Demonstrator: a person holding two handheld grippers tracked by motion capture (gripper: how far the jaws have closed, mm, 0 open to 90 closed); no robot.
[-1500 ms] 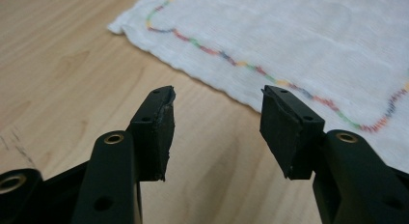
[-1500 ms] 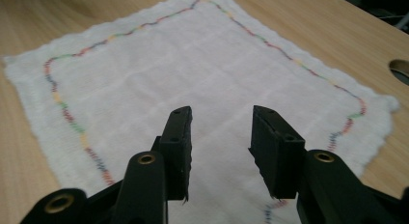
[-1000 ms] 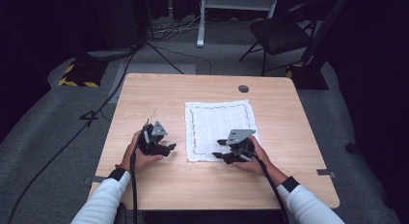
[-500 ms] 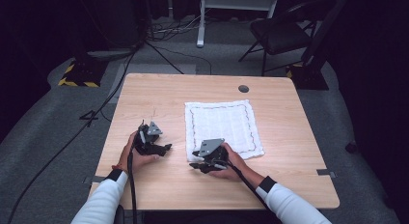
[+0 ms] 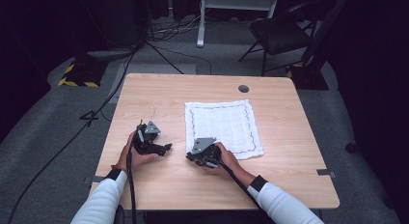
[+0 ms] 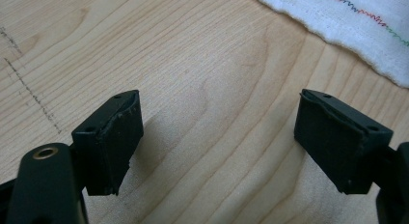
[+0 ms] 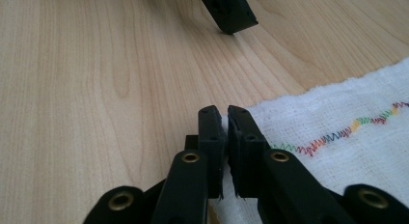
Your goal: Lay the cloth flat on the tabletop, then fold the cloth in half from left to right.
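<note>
A white cloth with a coloured zigzag seam lies flat on the wooden table. My right gripper sits at the cloth's near left corner. In the right gripper view its jaws have just closed and now pinch the cloth edge between the pads. My left gripper rests on bare wood to the left of the cloth, pointing toward it. Its jaws stand wide apart and have just been opening, with nothing between them. The cloth edge lies beyond them.
A round dark grommet sits near the table's far edge. One jaw of the left gripper shows ahead in the right gripper view. A chair and cables are on the floor behind the table.
The right hand has slid left along the cloth's near edge to its left corner and its jaws have closed there. The left hand has stayed in place.
</note>
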